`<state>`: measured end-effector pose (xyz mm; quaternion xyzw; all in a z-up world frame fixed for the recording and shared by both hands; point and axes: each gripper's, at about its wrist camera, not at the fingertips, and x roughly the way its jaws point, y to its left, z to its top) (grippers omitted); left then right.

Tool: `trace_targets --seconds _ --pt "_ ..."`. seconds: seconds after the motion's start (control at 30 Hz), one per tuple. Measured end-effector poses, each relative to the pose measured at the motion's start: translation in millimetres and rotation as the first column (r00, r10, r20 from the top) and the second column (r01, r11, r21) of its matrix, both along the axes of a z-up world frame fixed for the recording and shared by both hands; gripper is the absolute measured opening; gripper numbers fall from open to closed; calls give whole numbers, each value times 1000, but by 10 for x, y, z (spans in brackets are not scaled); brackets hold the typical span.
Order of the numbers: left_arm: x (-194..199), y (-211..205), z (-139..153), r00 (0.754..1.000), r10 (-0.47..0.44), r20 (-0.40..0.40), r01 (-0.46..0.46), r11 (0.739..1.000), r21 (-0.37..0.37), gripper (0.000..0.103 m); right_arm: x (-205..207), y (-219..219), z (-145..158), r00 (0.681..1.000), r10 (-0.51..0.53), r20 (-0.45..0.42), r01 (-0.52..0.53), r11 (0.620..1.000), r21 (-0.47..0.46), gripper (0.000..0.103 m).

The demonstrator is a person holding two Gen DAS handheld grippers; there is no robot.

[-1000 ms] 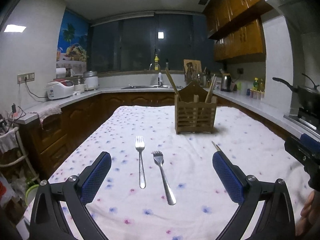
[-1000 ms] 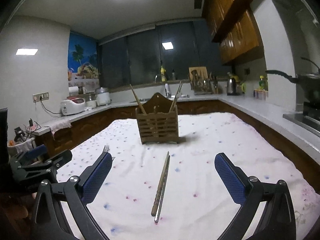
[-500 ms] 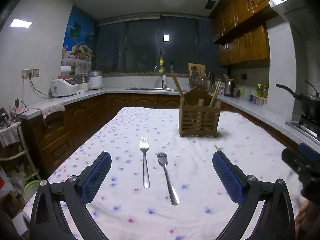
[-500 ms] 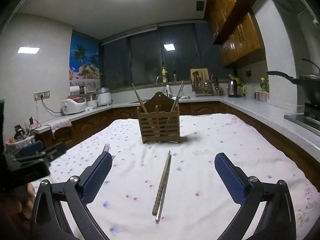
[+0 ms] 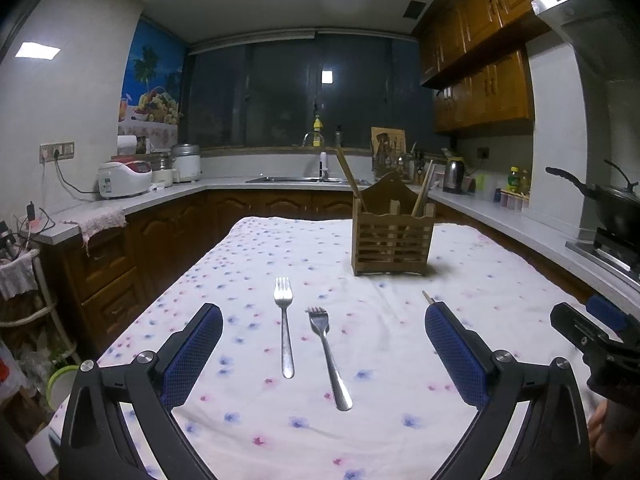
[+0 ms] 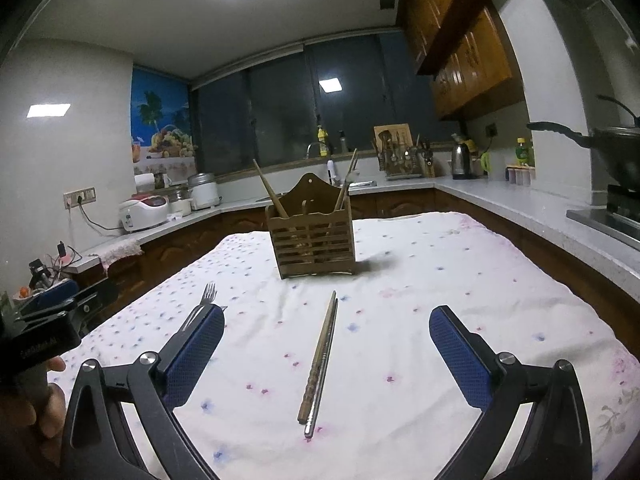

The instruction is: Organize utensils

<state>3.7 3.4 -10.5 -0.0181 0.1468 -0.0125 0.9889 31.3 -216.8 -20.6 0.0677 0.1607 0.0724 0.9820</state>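
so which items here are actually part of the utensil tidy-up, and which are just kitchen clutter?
Job:
- two forks on the cloth
- chopstick pair on the cloth
- wooden utensil holder

Clutter:
- rice cooker
- kettle
- wok
- counter knife rack

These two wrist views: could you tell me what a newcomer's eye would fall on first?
Probably the wooden holder standing at the far middle of the flowered cloth, with sticks leaning out of it. Next, two forks lying side by side before the open left tool, and a pair of chopsticks lying before the open right tool.
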Motion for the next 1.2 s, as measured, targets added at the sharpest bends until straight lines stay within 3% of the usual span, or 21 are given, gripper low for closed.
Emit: trace_targets --seconds 1.2 --pt "4 -34 -19 1000 -4 2 4 1000 18 102 7 25 39 1000 5 1 -5 1000 9 103"
